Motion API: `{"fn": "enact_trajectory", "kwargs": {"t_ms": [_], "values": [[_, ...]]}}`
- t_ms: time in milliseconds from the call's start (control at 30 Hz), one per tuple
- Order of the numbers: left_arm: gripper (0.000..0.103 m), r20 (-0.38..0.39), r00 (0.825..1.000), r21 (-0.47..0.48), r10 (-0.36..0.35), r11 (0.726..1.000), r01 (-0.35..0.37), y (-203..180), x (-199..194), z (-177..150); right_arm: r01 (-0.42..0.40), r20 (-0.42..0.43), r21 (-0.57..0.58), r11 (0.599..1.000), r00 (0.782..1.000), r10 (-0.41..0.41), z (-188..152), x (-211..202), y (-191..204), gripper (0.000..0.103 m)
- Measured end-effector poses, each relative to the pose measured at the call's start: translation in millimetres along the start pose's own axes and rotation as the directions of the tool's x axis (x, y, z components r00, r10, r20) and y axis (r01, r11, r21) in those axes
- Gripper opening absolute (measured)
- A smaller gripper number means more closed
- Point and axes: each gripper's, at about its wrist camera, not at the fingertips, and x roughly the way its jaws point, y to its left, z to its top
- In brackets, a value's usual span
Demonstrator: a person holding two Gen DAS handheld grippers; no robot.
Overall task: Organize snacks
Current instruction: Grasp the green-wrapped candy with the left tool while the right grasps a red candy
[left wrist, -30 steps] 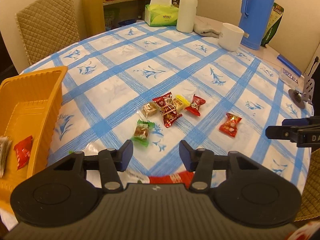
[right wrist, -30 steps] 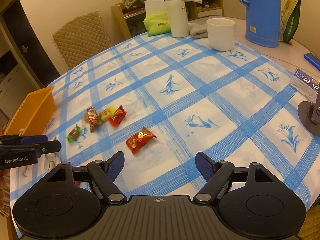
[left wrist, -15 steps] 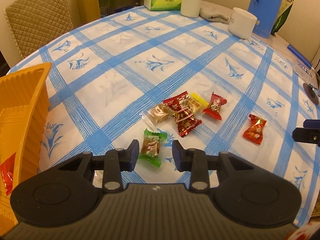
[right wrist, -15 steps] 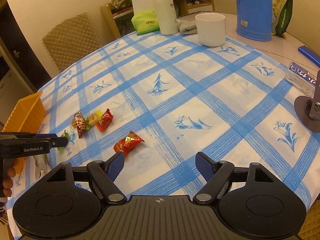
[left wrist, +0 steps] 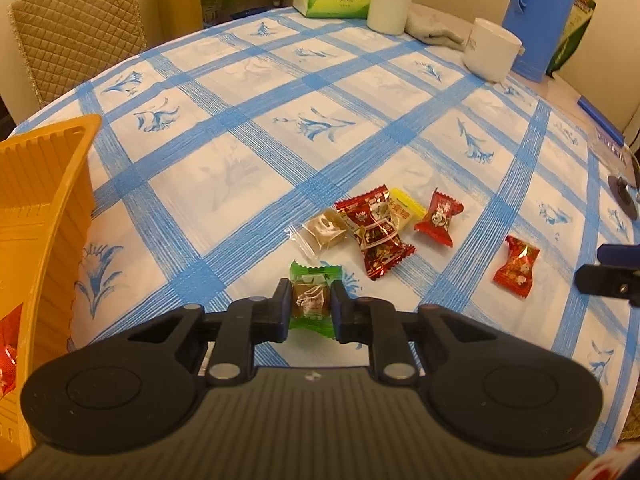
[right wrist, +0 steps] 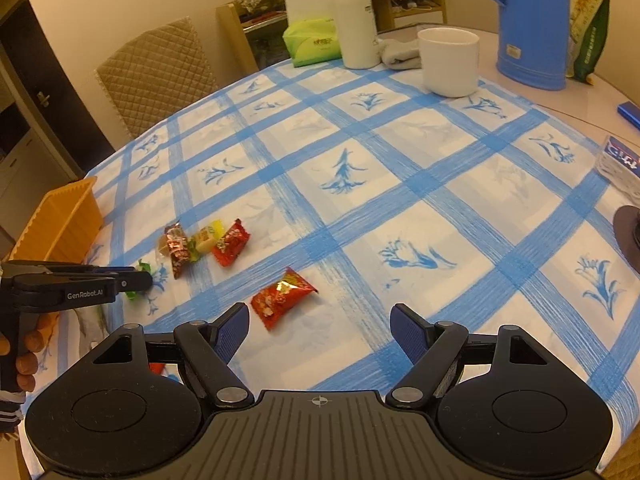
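Left gripper [left wrist: 310, 300] clamped on green-wrapped candy [left wrist: 313, 299]; right gripper [right wrist: 320, 326] wide apart, empty.

Left jaws have just been closing; pads now press both sides of the candy, which lies on the blue-checked tablecloth [left wrist: 240, 168]. Candy cluster [left wrist: 376, 228] sits at 1 o'clock of the grip, lone red candy [left wrist: 517, 266] at 3 o'clock, orange basket [left wrist: 44, 216] at 9 o'clock. In right wrist view, the red candy [right wrist: 282, 298] lies just ahead of the left finger [right wrist: 232, 330].
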Motion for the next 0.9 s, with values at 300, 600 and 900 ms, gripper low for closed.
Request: {"fn": "enact_trajectory", "kwargs": {"t_ms": [300, 600, 900], "values": [[0.018, 0.053, 0.999, -0.074, 0.010, 0.997, -0.006, 10.9, -31.0, 0.8, -0.047, -0.032, -0.027, 0.999, 0.998, 0.046, 3.5, 18.6, 18.4, 0.060], [0.018, 0.066, 0.998, -0.117, 0.020, 0.993, -0.012, 17.5, -47.7, -8.0, -0.043, -0.070, -0.026, 0.999, 0.997, 0.041, 9.5, 43.1, 27.9, 0.050], [0.018, 0.074, 0.997, -0.137, 0.030, 0.990, -0.020, 20.1, -58.0, -13.9, 0.031, -0.059, -0.101, 0.994, 0.998, -0.037, 14.5, 58.0, 36.6, 0.033]]}}
